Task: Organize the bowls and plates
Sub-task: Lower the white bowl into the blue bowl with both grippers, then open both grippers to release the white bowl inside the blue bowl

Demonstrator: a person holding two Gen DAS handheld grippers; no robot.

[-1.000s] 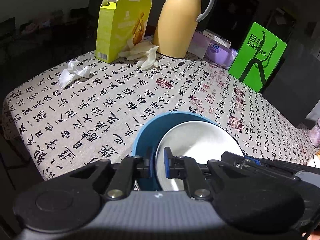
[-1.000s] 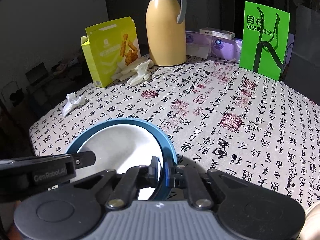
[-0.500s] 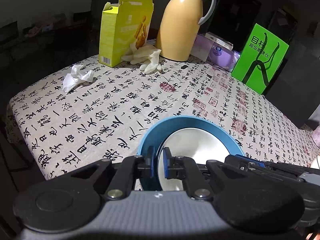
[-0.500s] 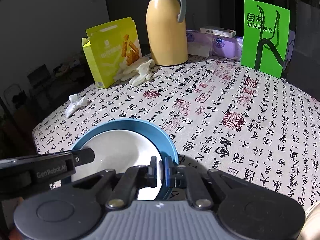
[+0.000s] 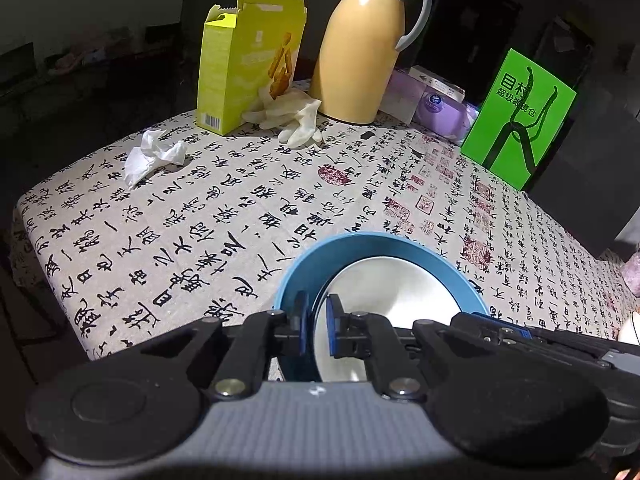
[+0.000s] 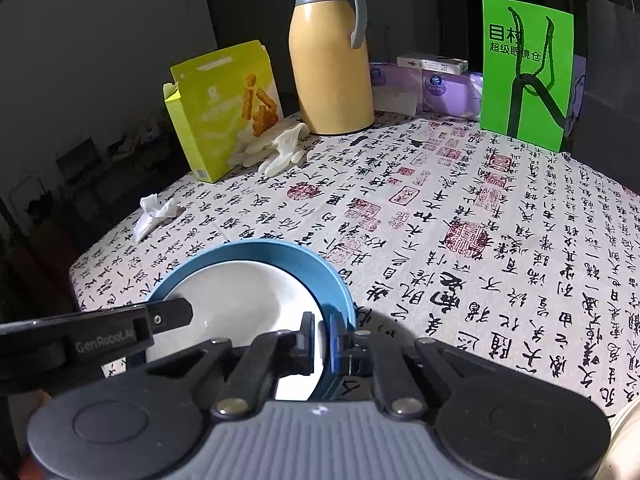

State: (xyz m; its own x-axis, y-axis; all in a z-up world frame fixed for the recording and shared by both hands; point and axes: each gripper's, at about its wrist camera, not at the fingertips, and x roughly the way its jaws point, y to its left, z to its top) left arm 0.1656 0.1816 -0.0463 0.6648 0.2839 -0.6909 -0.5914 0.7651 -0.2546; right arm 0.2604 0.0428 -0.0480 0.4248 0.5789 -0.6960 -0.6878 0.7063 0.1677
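A blue bowl [image 5: 380, 248] [image 6: 280, 252] with a white dish [image 5: 392, 292] [image 6: 240, 300] nested inside it sits at the near left part of the calligraphy-print tablecloth [image 6: 460, 208]. My left gripper [image 5: 316, 320] is shut on the bowl's left rim. In the right wrist view it reaches in from the left. My right gripper [image 6: 322, 336] is shut on the opposite rim, one finger inside the white dish and one outside the blue wall. The underside of the bowl is hidden, so I cannot tell whether it rests on the cloth.
At the back stand a yellow thermos jug [image 5: 360, 52], an open yellow-green snack box [image 5: 244, 64], white gloves [image 5: 296, 120], purple tissue packs [image 5: 436, 104] and a green paper bag [image 5: 520, 120]. A crumpled tissue [image 5: 152, 156] lies near the left edge.
Both grippers keep their hold on the bowl's rims. The views have shifted only slightly, and the bowl stays where it was.
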